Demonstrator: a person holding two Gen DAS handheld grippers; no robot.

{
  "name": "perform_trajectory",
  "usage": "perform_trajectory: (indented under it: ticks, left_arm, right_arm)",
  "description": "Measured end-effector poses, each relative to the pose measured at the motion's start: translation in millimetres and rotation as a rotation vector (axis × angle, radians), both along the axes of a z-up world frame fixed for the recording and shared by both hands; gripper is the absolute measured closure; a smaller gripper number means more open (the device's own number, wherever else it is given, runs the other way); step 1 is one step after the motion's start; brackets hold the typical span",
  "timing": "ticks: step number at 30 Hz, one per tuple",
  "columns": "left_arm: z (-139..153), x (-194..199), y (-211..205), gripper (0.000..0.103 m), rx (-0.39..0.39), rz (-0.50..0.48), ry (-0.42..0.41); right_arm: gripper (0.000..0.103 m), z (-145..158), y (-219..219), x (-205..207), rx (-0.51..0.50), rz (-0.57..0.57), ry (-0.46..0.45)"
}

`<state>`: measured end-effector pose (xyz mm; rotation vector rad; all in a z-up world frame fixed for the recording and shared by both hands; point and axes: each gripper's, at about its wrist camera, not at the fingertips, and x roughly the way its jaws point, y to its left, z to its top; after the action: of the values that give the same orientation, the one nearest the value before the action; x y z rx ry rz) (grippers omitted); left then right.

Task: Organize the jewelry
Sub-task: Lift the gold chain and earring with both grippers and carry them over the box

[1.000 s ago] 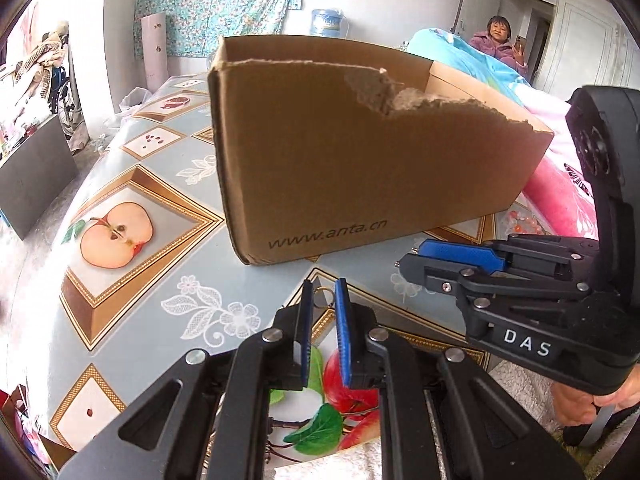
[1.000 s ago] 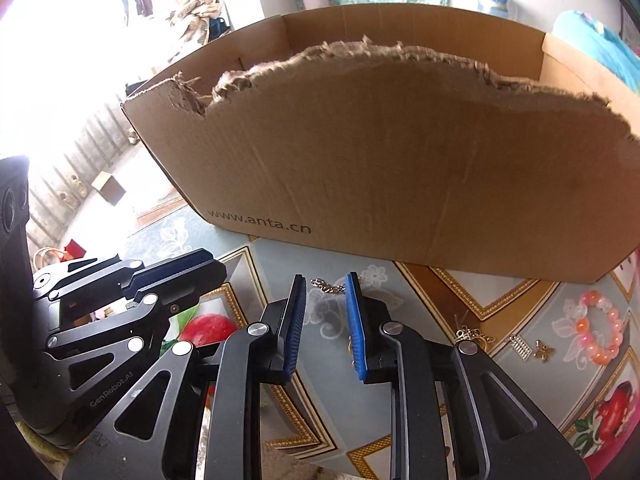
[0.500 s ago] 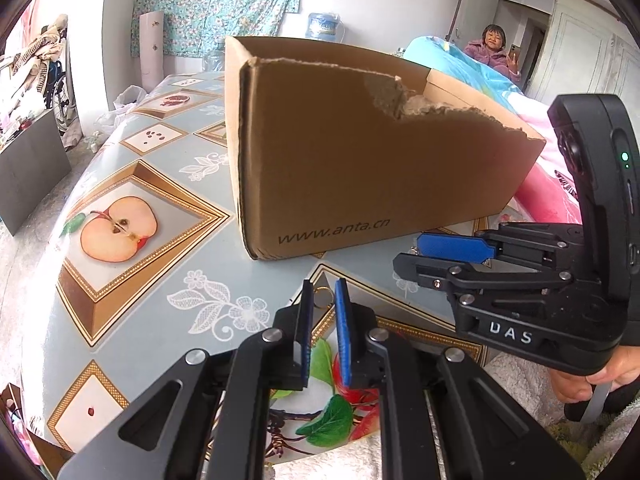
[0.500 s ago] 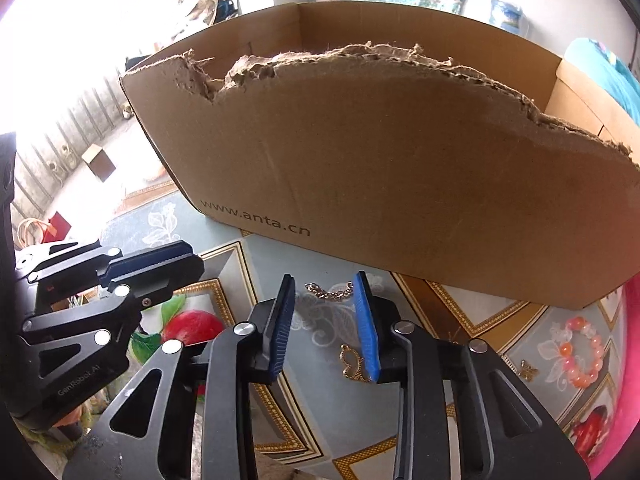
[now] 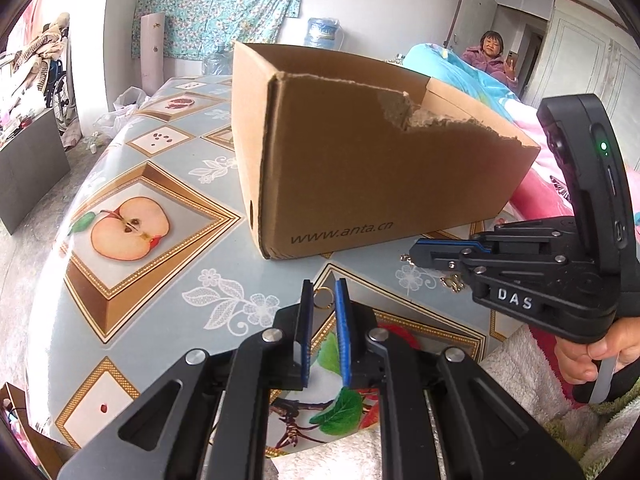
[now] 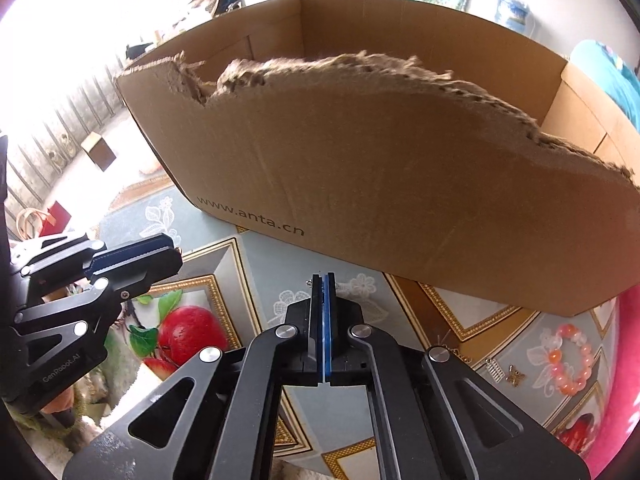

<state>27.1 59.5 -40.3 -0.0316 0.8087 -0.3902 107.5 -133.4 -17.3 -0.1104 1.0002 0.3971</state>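
Two handheld grippers worked over a surface [image 5: 132, 304] covered w/ a fruit-print cloth, in front of a torn cardboard box [image 5: 360, 168] printed "www.anta.cn".

Left gripper [image 5: 323, 300]: jaws narrow but not fully together, a slim gap between the blue pads. A small gold ring [image 5: 323, 295] sat at the tips, between the pads; whether they pinched it or it just lay on the cloth behind them couldn't be told.

Right gripper [image 6: 323, 280]: jaws fully closed, pads pressed flat together. A tiny metal link [image 6: 310, 281] showed at the tip. In the left wrist view, bits of a gold chain [image 5: 452, 282] showed by and under that gripper, so it prob. had the chain pinched, though the hold itself was mostly hidden.

Other jewelry lay on the cloth right of the box front, well apart from both grippers: a pink-orange bead bracelet [image 6: 570, 360], a small gold butterfly charm [image 6: 516, 377], a small silver comb-like piece [image 6: 496, 369] just beside the charm, and a fine chain [image 6: 460, 354] peeking from behind the right gripper's arm.

Progress, as a judgement: early to mid. Box inside wasn't visible from either view, so no telling what, if anything, was already in it. At least four or five pieces were outside the box. Left to do, most likely: lift the pinched chain and the ring over the torn front wall, drop them in, then collect the bracelet, charm, etc.
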Motion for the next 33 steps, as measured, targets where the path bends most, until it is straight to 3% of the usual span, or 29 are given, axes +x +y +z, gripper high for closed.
perform_trajectory:
  ticks: [14,24,29,33]
  left_arm:
    - [26,-23,-10,0.093,0.02,-0.001,-0.067]
    - [116,-21,-16,0.093,-0.086,-0.082,-0.24]
    - [131,31,-38,0.093,-0.065,-0.105,-0.169]
    - [118,89,-63,0.093,-0.066,-0.119,-0.011]
  right_arm:
    - [0.103,63,-33,-26,0.126,-0.009,-0.134]
    - [0.103,132,-55,-18,0.239,0.027,-0.315]
    - [0.103,133,-68,29,0.264,0.022,-0.262]
    - [0.103,117,-78,70,0.259,-0.008,-0.14]
